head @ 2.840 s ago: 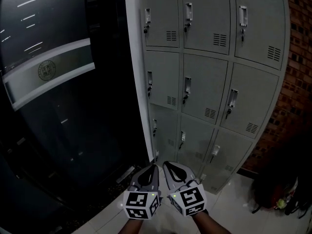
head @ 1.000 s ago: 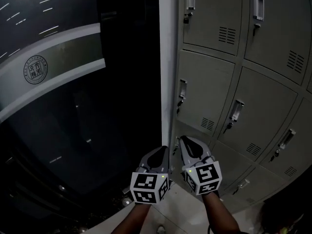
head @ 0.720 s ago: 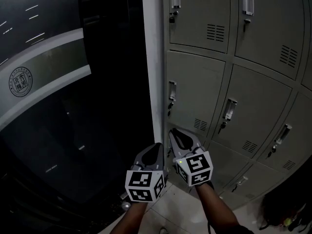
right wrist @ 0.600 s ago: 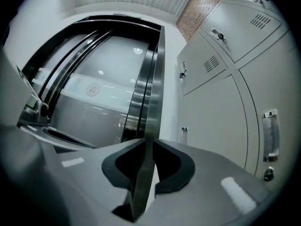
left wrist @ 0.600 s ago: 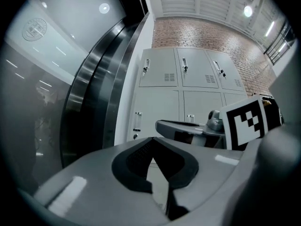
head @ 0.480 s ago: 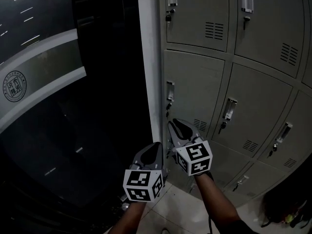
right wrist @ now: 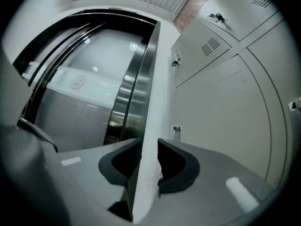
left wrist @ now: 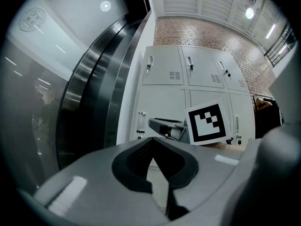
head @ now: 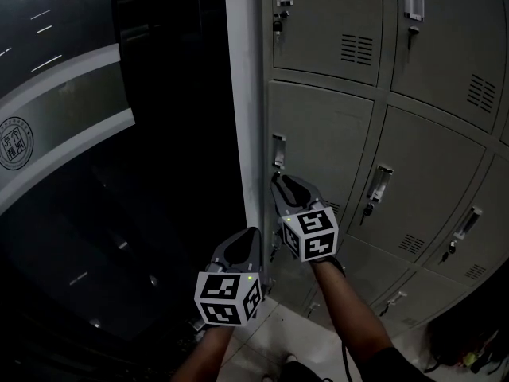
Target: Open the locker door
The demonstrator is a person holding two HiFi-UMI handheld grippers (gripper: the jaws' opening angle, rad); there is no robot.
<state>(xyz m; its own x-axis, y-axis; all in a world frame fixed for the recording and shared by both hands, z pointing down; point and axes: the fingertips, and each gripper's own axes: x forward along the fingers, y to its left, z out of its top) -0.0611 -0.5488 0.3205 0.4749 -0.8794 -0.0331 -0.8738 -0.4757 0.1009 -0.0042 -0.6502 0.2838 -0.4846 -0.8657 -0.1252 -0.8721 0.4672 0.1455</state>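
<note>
Reaching: the right gripper (head: 281, 181), fingers empty and just now opening, must next straddle the handle (head: 278, 150) just ahead; left gripper (head: 254, 232) fingers closed.

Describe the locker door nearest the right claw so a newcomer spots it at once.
Find the grey locker bank standing against the white pillar. Take its column touching the pillar, then the door under the top one. Alone in its row it borders the pillar, and the right claw, jaws just opened and gripping nothing, hovers at its handle.
</note>
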